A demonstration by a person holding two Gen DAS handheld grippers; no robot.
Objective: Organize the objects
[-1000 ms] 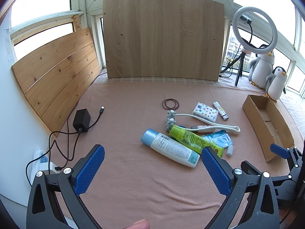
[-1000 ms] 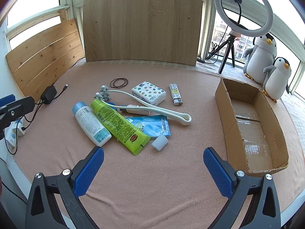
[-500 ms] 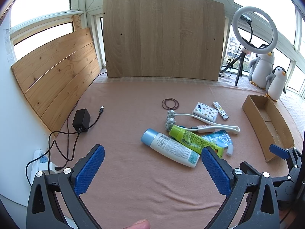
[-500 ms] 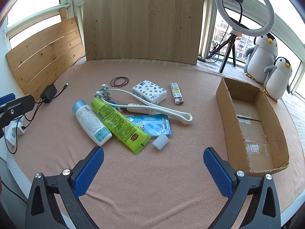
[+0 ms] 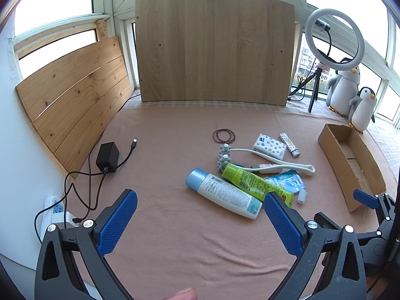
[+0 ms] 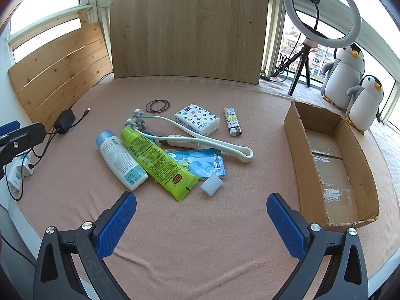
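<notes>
Your left gripper (image 5: 200, 215) and right gripper (image 6: 201, 215) both hover w/ jaws wide, holding nothing. The pile sits mid-cloth ahead of you: white bottle (image 6: 120, 158) touching the green tube (image 6: 157, 161), blue packet (image 6: 197, 162) partly under the tube, white massager (image 6: 200, 135) lying across, tissue pack (image 6: 197, 118) just beside the lighter (image 6: 233, 124). Hair ties (image 6: 157, 106) lie behind. Cardboard box (image 6: 297, 150) sits to your right, apart from the pile.

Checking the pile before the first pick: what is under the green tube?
The green tube lies over the near-left corner of a blue packet, and a transparent sachet edge shows beneath its crimped end. Whatever else sits beneath it is covered.
</notes>
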